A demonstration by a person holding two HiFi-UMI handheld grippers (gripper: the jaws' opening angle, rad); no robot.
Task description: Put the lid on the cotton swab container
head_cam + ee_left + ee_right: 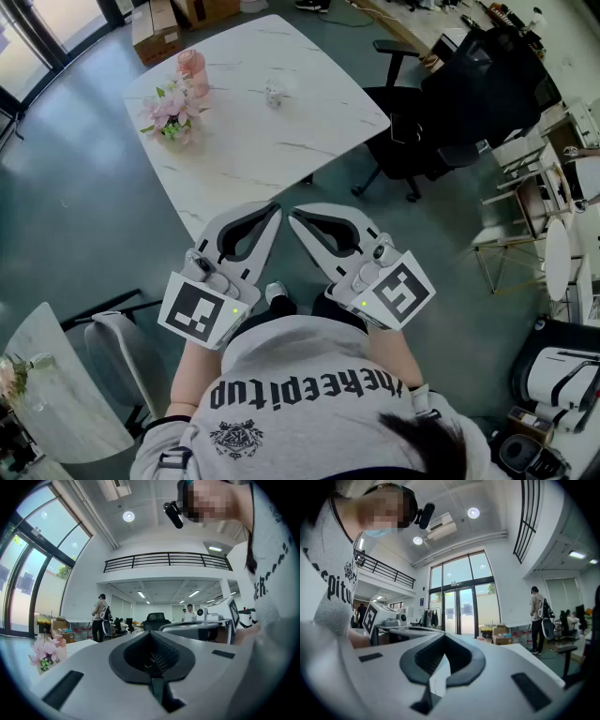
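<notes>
A small clear container [274,91], apparently the cotton swab one, stands alone on the far half of a white marble table [281,141], towards its right side. Whether its lid is on cannot be told at this size. A pink jar [192,71] stands on the table's far left part, with a bunch of pink flowers [169,112] just in front of it. Both are well apart from the container.

On the near side of the table, over its front corner and the floor beside it, a person in a grey printed shirt [309,394] holds both tools level, tips angled towards each other and almost touching. The left gripper [275,210] has its fingers closed together, and its own view shows only the dark ribbed pads [164,656] meeting, with nothing between them. The right gripper [292,215] is likewise closed at the tips and empty. A sliver of pale marble shows through the loop between its pads [423,657].

A black office chair [412,141] sits off the table's right edge, and cardboard boxes [155,23] lie on the floor past its far corner. In the left gripper view the flowers [47,652] appear at the left, and another person [99,618] stands far beyond the table. The right gripper view looks towards tall glass doors [461,604].
</notes>
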